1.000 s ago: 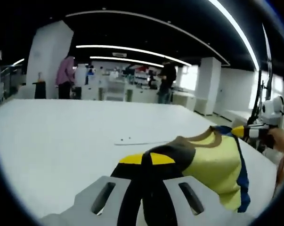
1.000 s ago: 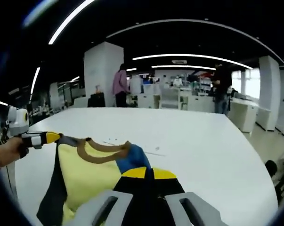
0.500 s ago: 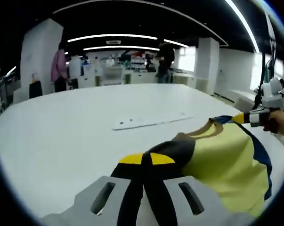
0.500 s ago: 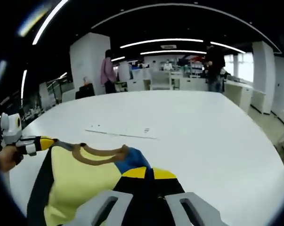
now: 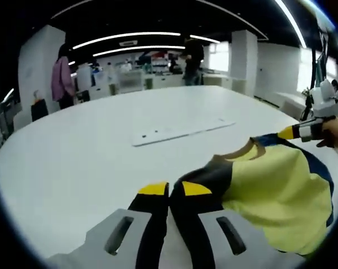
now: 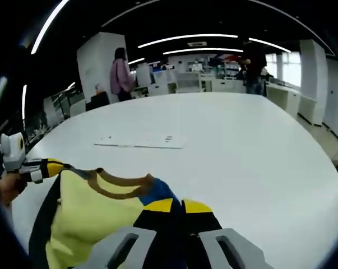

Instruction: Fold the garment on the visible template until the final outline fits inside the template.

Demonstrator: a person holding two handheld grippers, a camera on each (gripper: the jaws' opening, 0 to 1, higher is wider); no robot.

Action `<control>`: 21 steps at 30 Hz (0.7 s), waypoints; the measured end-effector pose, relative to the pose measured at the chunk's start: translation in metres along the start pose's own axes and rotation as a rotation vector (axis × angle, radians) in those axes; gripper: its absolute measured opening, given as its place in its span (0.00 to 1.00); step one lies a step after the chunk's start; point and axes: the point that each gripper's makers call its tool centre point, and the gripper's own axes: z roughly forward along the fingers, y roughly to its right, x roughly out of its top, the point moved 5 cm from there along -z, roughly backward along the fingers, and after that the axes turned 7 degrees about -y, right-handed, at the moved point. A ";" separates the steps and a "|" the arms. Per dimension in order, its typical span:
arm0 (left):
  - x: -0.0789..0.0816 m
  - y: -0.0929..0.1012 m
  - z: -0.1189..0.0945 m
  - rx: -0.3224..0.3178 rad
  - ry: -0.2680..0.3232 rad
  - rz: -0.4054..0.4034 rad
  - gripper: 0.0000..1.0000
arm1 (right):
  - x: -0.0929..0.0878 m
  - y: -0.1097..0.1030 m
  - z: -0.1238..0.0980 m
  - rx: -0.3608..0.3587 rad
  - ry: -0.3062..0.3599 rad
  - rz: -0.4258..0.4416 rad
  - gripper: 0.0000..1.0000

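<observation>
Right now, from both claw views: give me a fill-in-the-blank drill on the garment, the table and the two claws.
1. The left claw and the right claw are each shut on the yellow garment with dark side panels and a brown ____.
2. The garment hangs between the two claws over a wide ____ table.
3. A flat white strip with small dark marks lies on the table ____ the garment, farther from the claws.

Missing words: neckline; white; beyond
</observation>
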 end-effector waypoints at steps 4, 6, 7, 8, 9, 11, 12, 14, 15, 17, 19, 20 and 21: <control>-0.003 -0.003 -0.011 -0.016 -0.004 -0.013 0.15 | 0.003 -0.007 -0.009 0.035 0.003 -0.027 0.21; -0.005 -0.005 -0.018 -0.028 -0.005 -0.024 0.20 | 0.002 -0.013 -0.016 0.062 -0.007 -0.033 0.31; -0.006 -0.005 -0.023 -0.034 -0.006 -0.023 0.22 | 0.002 -0.016 -0.019 0.069 -0.010 -0.044 0.35; -0.007 -0.004 -0.027 -0.039 -0.003 -0.021 0.24 | 0.002 -0.019 -0.023 0.080 -0.014 -0.060 0.39; -0.007 -0.002 -0.033 -0.054 0.003 -0.018 0.26 | 0.002 -0.021 -0.026 0.088 -0.013 -0.068 0.43; -0.007 0.000 -0.041 -0.073 0.005 -0.009 0.30 | 0.002 -0.028 -0.034 0.111 -0.018 -0.092 0.50; -0.007 0.000 -0.045 -0.079 0.008 -0.002 0.33 | 0.001 -0.031 -0.037 0.121 -0.025 -0.100 0.54; -0.007 0.005 -0.054 -0.098 0.018 0.021 0.37 | -0.001 -0.038 -0.046 0.144 -0.032 -0.119 0.59; -0.007 0.009 -0.061 -0.118 0.023 0.039 0.39 | -0.003 -0.042 -0.052 0.161 -0.034 -0.128 0.62; -0.007 0.013 -0.068 -0.131 0.019 0.056 0.42 | -0.006 -0.049 -0.061 0.188 -0.041 -0.143 0.66; -0.007 0.018 -0.076 -0.148 0.023 0.079 0.44 | -0.009 -0.055 -0.069 0.212 -0.040 -0.162 0.70; -0.008 0.022 -0.083 -0.162 0.032 0.090 0.45 | -0.013 -0.060 -0.076 0.232 -0.047 -0.176 0.72; -0.008 0.025 -0.087 -0.171 0.033 0.097 0.46 | -0.016 -0.062 -0.081 0.242 -0.051 -0.181 0.73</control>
